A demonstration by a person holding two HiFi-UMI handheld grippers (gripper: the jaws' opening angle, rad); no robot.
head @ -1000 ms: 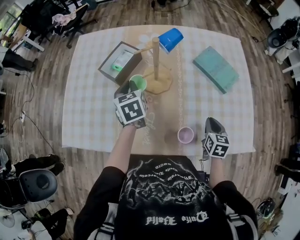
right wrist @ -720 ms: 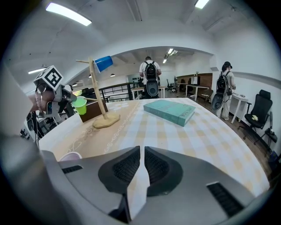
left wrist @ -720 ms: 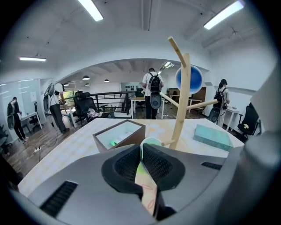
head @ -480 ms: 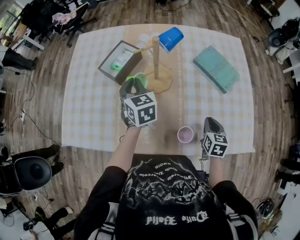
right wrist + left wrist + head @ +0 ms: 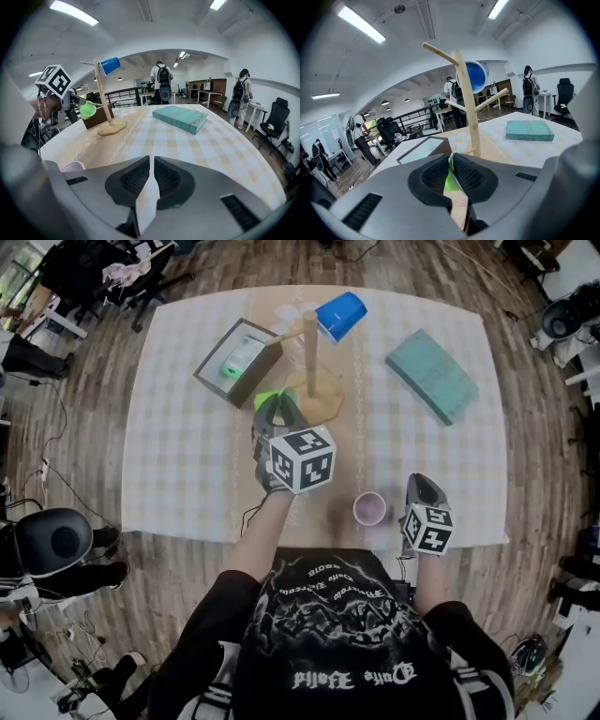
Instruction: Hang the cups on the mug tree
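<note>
Green cup [image 5: 271,399] in left gripper [image 5: 451,171] closing on mug tree [image 5: 310,348]; not hung yet.
Vs 1 s ago: the cup has shifted right, now just beside the tree's base, and has been rolled. Its mouth faced up before, now it's tipped sideways, prob. lining the handle up w/ a peg. Left gripper pinches the cup's thin green wall between its pads, cup off the table [image 5: 187,474]. Blue cup [image 5: 340,317] already hangs on an upper right peg, unchanged. Pink cup [image 5: 369,509] sits upright near the table's front edge, untouched. Right gripper [image 5: 151,180] parked just beside it, hasn't moved, jaws pressed nearly together w/ nothing between. So approx. 1 of 3 done, 2nd mid-approach: needs a free peg and the handle threaded on. Teal book [image 5: 431,378] and box [image 5: 239,360] not involved.
</note>
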